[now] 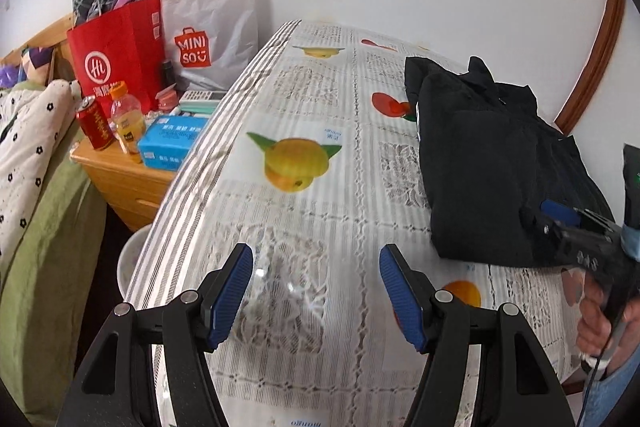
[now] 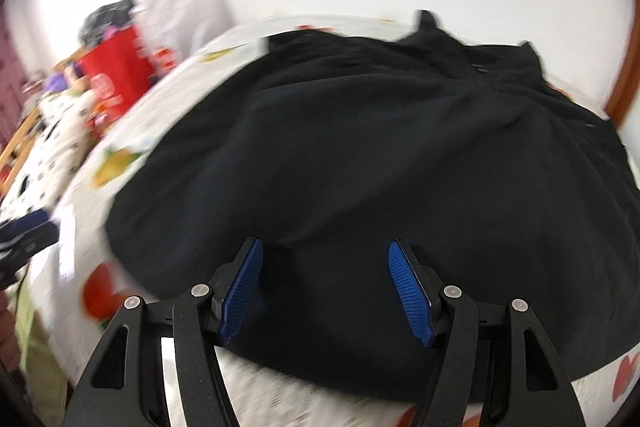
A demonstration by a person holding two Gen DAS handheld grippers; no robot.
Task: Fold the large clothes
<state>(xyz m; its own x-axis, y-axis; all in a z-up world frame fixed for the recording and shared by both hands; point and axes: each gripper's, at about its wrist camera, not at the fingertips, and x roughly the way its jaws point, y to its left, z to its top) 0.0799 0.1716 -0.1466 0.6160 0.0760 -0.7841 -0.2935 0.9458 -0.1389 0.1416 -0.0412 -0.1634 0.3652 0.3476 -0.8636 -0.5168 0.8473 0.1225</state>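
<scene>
The left wrist view is sharp. At its far left there is a bed [image 1: 36, 163] with a dotted quilt, then a wooden nightstand [image 1: 128, 183]. On the nightstand stand a red paper bag [image 1: 120, 55], a white MINISO bag [image 1: 212, 27], a red can [image 1: 95, 125], an orange drink bottle [image 1: 128, 121] and a blue tissue pack [image 1: 170, 141]. To the right is the desk [image 1: 304, 195], covered with a cloth that has fruit pictures. The left hand-held gripper [image 1: 316, 297] hovers over the bare cloth, its blue pads wide apart and nothing between them. Further right, the black garment [image 1: 488, 163] lies folded on the right part of the desk. At the right edge, the right hand-held gripper [image 1: 560, 213] is over the near edge of the garment, and a hand [image 1: 604, 315] holds its handle.

The right wrist view is blurred. It shows the bed and bags only roughly, but it shows the black garment [image 2: 380, 167] from close, filling the middle. The right hand-held gripper [image 2: 326, 293] is open above its near edge; the pads hold no fabric. Whether they touch it, I cannot tell.
</scene>
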